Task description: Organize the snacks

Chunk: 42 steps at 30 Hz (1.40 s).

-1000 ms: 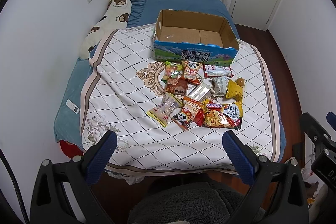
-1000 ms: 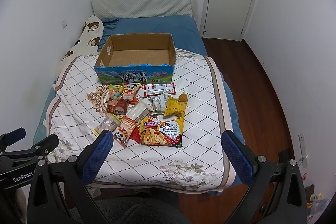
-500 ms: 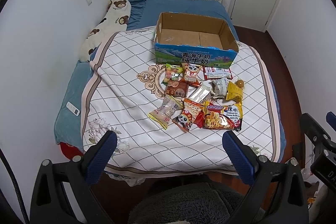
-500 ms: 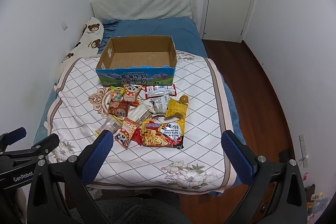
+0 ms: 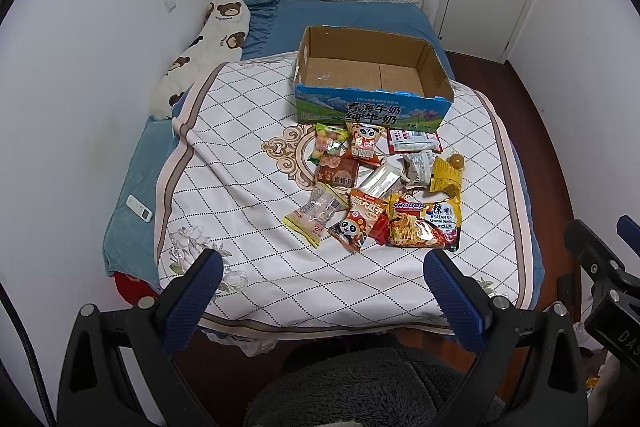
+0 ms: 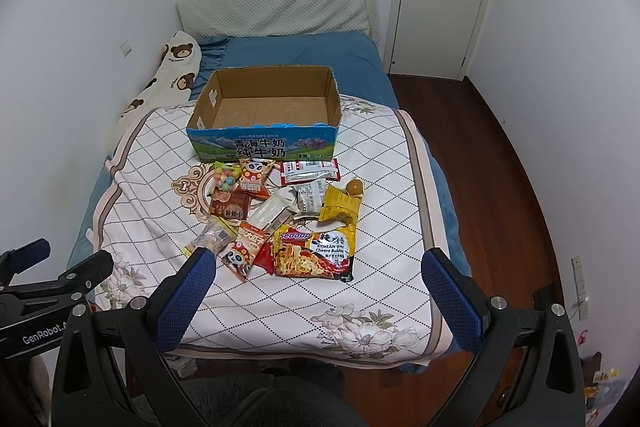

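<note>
Both grippers hang in the air at the foot of the bed. The left gripper (image 5: 320, 277) has its blue fingers (image 5: 192, 297) wide apart and holds nothing. The right gripper (image 6: 318, 277) is the same, wide apart and holding nothing.

Under them lies the near edge of the white quilt (image 5: 248, 187) with its diamond lines. A wide bare strip of quilt runs between that edge and the snacks, so there is lots of open room. The left side of the quilt is bare too.

The snacks sit in a bunch in the middle of the quilt. Nearest is the noodle packet (image 6: 316, 253), lying flat with its long side running left to right. Just left of it is a panda snack bag (image 6: 244, 251), tilted, touching a clear candy bag (image 5: 316, 213). Behind them are a brown packet (image 5: 336, 173), a silver packet (image 5: 380, 179) and a yellow bag (image 6: 340, 207). A small round brown snack (image 6: 355, 186) rests at the yellow bag's far corner.

Farthest is the open cardboard box (image 6: 264, 143), its long side running left to right. The snacks nearly reach its front wall.

Dark wood floor (image 6: 500, 163) lies to the right of the bed.
</note>
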Tool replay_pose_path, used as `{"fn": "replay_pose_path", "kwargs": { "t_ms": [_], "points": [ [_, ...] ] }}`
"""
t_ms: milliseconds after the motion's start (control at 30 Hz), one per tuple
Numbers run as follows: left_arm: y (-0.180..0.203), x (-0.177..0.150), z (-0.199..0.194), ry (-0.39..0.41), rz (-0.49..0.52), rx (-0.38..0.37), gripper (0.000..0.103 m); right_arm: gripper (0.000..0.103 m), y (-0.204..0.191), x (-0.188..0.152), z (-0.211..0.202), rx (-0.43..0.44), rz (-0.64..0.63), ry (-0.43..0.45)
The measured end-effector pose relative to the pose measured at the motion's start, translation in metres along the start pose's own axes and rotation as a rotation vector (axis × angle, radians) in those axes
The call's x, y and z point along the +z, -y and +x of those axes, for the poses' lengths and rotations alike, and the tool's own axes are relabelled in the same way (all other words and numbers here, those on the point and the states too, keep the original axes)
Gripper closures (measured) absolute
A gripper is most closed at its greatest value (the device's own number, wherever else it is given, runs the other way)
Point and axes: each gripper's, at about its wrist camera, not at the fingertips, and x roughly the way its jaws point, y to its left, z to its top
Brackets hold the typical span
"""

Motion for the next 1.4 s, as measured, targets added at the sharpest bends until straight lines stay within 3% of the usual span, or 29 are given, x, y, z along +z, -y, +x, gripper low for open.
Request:
{"fn": "replay_pose_path", "kwargs": {
  "t_ms": [333,500,733,867,1000,1200,1333,1400],
  "points": [
    [-0.004,0.002,0.004,0.003,-0.012,0.003,0.0,0.0,-0.001,-0.001,0.008,0.02,-0.004,-0.016],
    [-0.015,0.008,0.035,0.013,-0.036,0.06,0.0,0.0,-0.003,0.0,0.043,0.04,-0.052,-0.061],
    [-0.019,0.001,0.138,-0.086,0.06,0.209,0.0,0.0,-0.029,-0.016,0.163,0.016,-0.364,-0.197],
    [-0.009,-0.012,0.195,-0.15,0.151,0.246,0.0,0.0,-0.037,-0.027,0.24,0.021,-0.493,-0.282],
    [0.002,-0.018,0.247,-0.207,0.205,0.248,0.001,0.0,-0.05,-0.034,0.3,0.012,-0.633,-0.315],
    [0.015,-0.021,0.307,-0.287,0.201,0.225,0.001,0.0,-0.071,-0.054,0.366,0.06,-0.925,-0.355],
    [0.026,-0.024,0.325,-0.311,0.219,0.209,0.001,0.0,-0.079,-0.072,0.405,0.089,-1.104,-0.448],
    [0.031,-0.026,0.333,-0.327,0.234,0.205,0.001,0.0,-0.081,-0.077,0.418,0.127,-1.13,-0.509]
  ]
}}
